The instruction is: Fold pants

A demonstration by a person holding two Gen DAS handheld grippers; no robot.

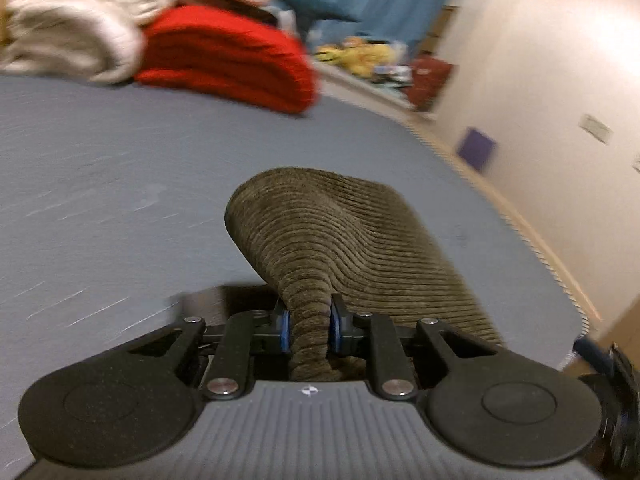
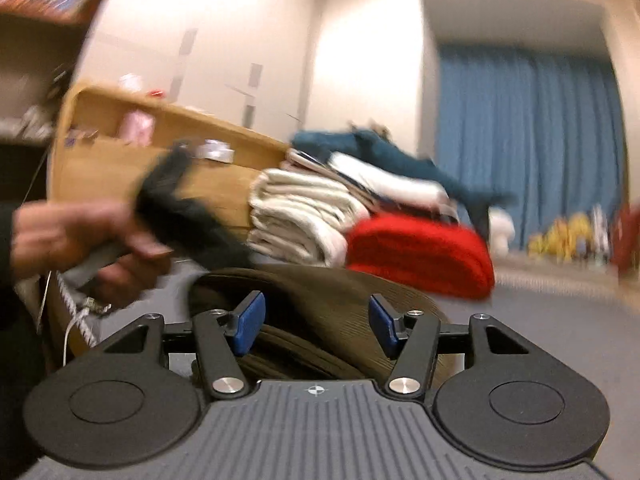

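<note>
My left gripper (image 1: 310, 330) and right gripper (image 2: 316, 326) match: black linkage arms, silver screws, blue pads (image 2: 250, 322), ribbed grey body with crosshair mark.

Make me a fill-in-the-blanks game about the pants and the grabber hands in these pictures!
1. The left gripper is squeezing a bunch of ribbed ____ pants.
2. The right gripper has its blue pads ____, not pressing on the cloth.
3. Behind the pants on the grey bed sits a folded ____ blanket beside the cream towels.
4. The curtain at the back of the room is ____.

Missing words: brown; apart; red; blue
</note>
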